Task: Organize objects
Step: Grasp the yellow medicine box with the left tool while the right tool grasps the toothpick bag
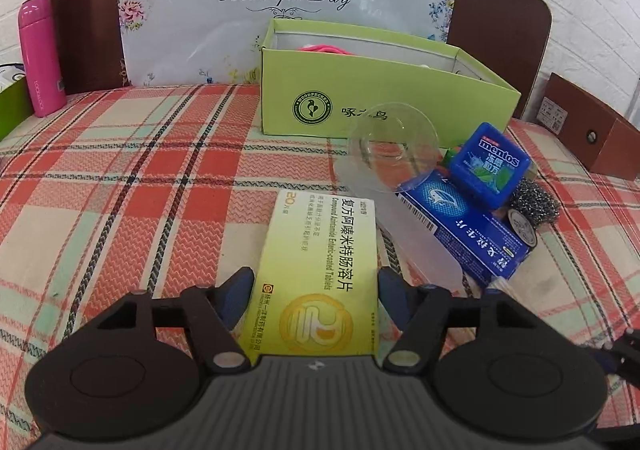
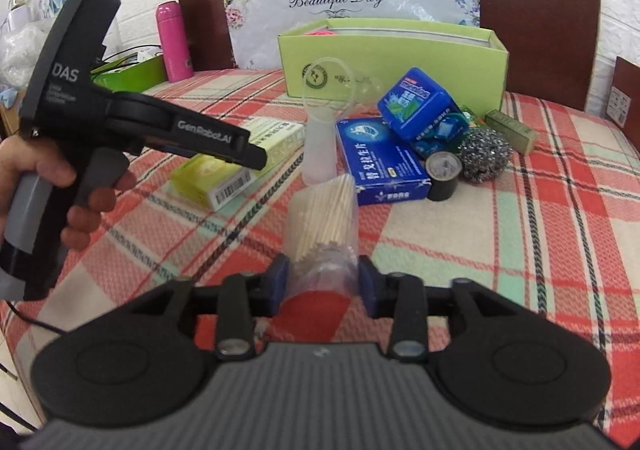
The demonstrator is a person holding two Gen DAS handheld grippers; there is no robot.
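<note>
Left wrist view: the left gripper (image 1: 314, 292) straddles the yellow-green tablet box (image 1: 320, 270) lying flat on the plaid cloth (image 1: 120, 178); whether its pads press the box cannot be told. Right wrist view: the right gripper (image 2: 323, 284) flanks a clear toothpick jar (image 2: 324, 230), with pad contact unclear. Farther back lie a blue carton (image 2: 380, 166), a Mentos tin (image 2: 416, 102) and a steel scourer (image 2: 484, 154). Behind stands the open green box (image 2: 392, 62).
</note>
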